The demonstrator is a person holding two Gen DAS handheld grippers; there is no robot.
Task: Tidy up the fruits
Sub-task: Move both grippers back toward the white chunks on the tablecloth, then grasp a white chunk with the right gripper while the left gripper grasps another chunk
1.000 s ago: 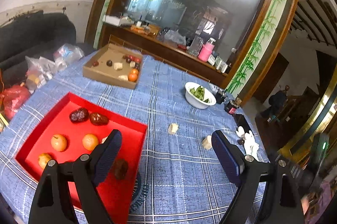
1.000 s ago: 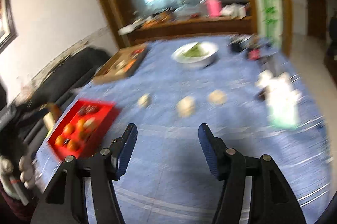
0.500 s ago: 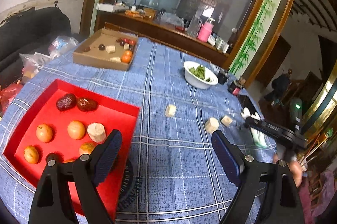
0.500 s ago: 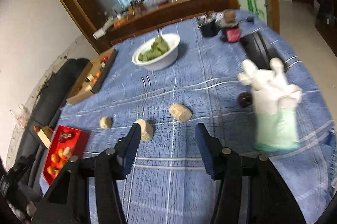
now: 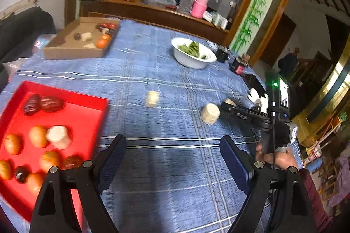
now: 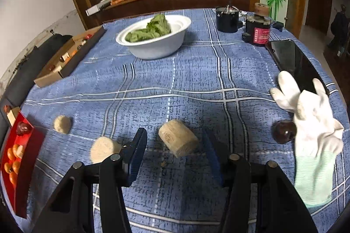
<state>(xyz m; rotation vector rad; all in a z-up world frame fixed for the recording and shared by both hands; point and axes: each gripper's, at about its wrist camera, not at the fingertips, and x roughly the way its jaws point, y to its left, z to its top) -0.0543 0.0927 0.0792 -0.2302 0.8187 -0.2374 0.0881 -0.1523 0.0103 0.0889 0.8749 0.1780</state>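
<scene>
Blue tablecloth (image 6: 196, 79): right gripper (image 6: 175, 145), jaws apart, straddles chunk (image 6: 178, 141) for pickup; left gripper (image 5: 172, 158), jaws apart, empty beside tray (image 5: 87, 99).

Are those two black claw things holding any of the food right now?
No, nothing is held. The right gripper is open, its fingers on either side of a pale cut piece without gripping it. The left gripper is open over bare cloth.

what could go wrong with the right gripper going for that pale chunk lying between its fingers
The pale cylindrical chunk lies on its side between the open right gripper, so it may roll away as the fingers close. A second pale chunk sits right beside the left finger and could get nudged. The white glove and the dark round fruit lie close on the right; a wide swing might catch them.
</scene>
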